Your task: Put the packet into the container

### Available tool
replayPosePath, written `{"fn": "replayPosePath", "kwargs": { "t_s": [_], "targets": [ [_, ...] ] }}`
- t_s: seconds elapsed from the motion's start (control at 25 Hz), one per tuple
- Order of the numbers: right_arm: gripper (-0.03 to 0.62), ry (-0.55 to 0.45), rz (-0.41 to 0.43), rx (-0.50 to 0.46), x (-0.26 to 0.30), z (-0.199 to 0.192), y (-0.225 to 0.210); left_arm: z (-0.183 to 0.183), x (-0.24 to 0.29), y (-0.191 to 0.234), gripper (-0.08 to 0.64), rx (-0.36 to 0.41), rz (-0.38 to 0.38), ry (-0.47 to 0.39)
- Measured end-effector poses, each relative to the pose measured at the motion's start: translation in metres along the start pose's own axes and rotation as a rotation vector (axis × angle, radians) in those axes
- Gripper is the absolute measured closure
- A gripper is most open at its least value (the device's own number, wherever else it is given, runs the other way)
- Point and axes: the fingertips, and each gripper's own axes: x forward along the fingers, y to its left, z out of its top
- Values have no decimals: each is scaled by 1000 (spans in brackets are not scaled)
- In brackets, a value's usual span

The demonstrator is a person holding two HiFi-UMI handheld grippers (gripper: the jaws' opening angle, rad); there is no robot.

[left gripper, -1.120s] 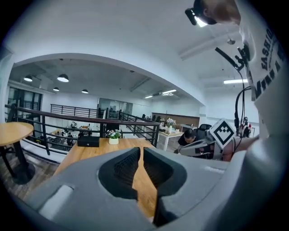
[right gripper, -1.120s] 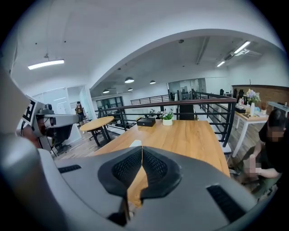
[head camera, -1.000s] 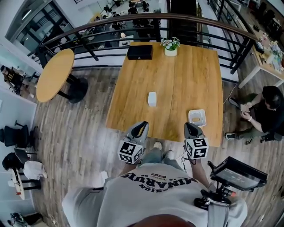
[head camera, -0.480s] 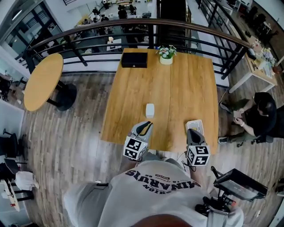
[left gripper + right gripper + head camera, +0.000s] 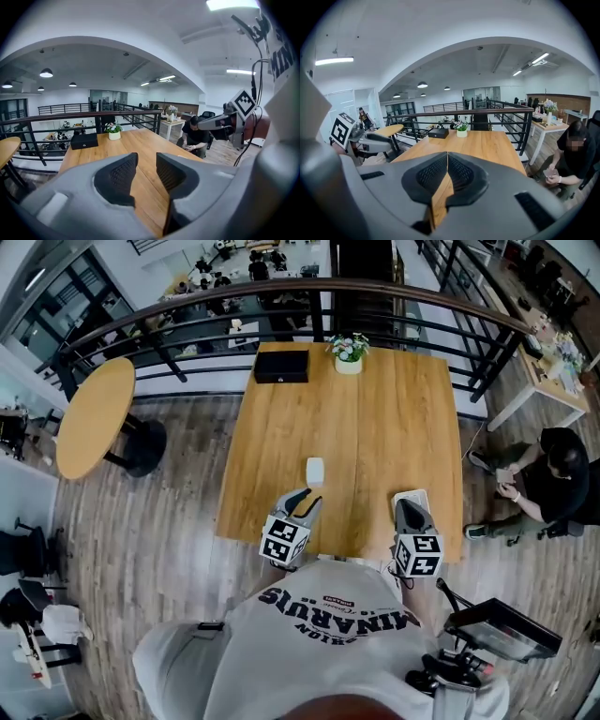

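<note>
A small white packet (image 5: 315, 470) lies flat near the middle of the wooden table (image 5: 375, 427). My left gripper (image 5: 305, 495) hovers just short of it, over the table's near edge. In the left gripper view my left gripper (image 5: 146, 158) shows a narrow gap; its jaws have just been opening and nothing is between them. A shallow white container (image 5: 417, 495) sits at the near right of the table, partly hidden behind my right gripper (image 5: 406, 506). Seen from its own camera, my right gripper (image 5: 447, 155) is shut and empty.
A black box (image 5: 281, 366) and a potted flower (image 5: 348, 350) stand at the table's far edge, with a curved railing (image 5: 187, 310) behind. A round side table (image 5: 94, 415) stands left; a seated person (image 5: 553, 474) is at the right. A screen on a stand (image 5: 502, 629) is by my right side.
Both grippers have moved forward to the table's near edge, the left one more and closer to the packet. The left jaws have parted slightly.
</note>
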Motion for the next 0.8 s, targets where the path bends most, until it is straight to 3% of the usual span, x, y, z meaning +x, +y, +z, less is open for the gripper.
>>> {"fn": "replayPosePath", "kwargs": {
  "t_s": [0.2,0.28,0.4,0.6,0.8],
  "targets": [
    [581,-7,2,16,-6,-3,-12,-10,25,3,304,112,-32,117],
    [581,1,-3,19,-11,-9,-16,-13,36,10,200,227,-31,192],
    [581,8,-24,43,-18,-21,-26,-10,51,20,122,411,-33,281],
    [581,-3,-67,92,-32,-33,-41,-16,77,43,-31,615,-98,461],
    [581,-13,-100,121,-39,-45,-52,-33,113,73,-34,739,-142,595]
  ]
}}
